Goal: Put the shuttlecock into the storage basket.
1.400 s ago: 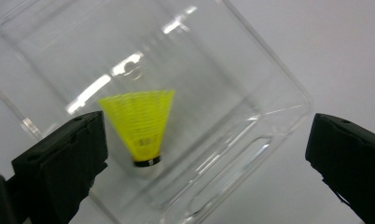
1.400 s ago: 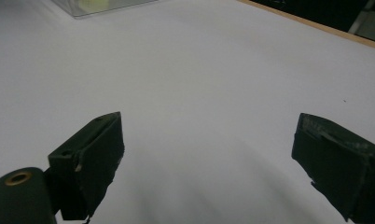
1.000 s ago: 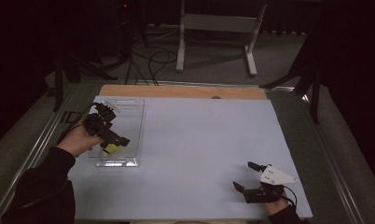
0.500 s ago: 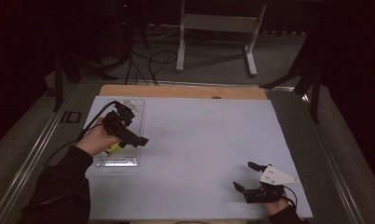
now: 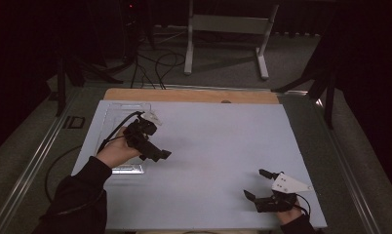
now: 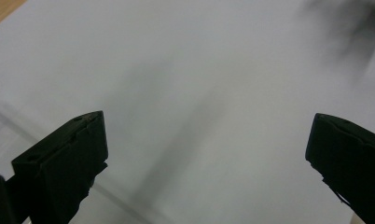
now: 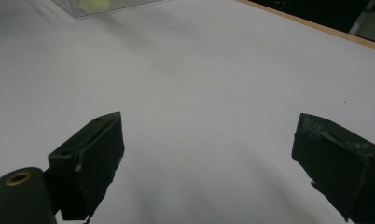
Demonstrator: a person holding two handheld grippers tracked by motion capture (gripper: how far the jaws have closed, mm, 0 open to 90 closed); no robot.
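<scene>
While the clear plastic tray [image 5: 117, 140] lies at the left edge of the table [image 5: 218, 141], partly under the person's left hand [image 5: 115, 152], the left gripper [image 5: 159, 155] hangs just to its right over bare white surface. In the left gripper view its jaws stand wide apart with nothing between them, and that picture is blurred, which suggests the hand is in motion. In the right gripper view something small and yellow [image 7: 93, 4] sits inside the tray, seen through its clear wall at the far top left; what it is cannot be told.

Well apart, at the near right corner of the table, the right gripper [image 5: 256, 185] rests low with its jaws likewise spread and empty, pointing across the white surface toward the tray.

Judging from this, the step in hand looks like the gap between a drop into the tray and whatever comes after: neither gripper carries anything. The next move would call for finding a fresh thing to grasp, or for closing on the tray itself; if the tray is the target, its thin clear wall will need the jaws squared to the rim and a gentle close, since light plastic slides easily on a smooth sheet.
</scene>
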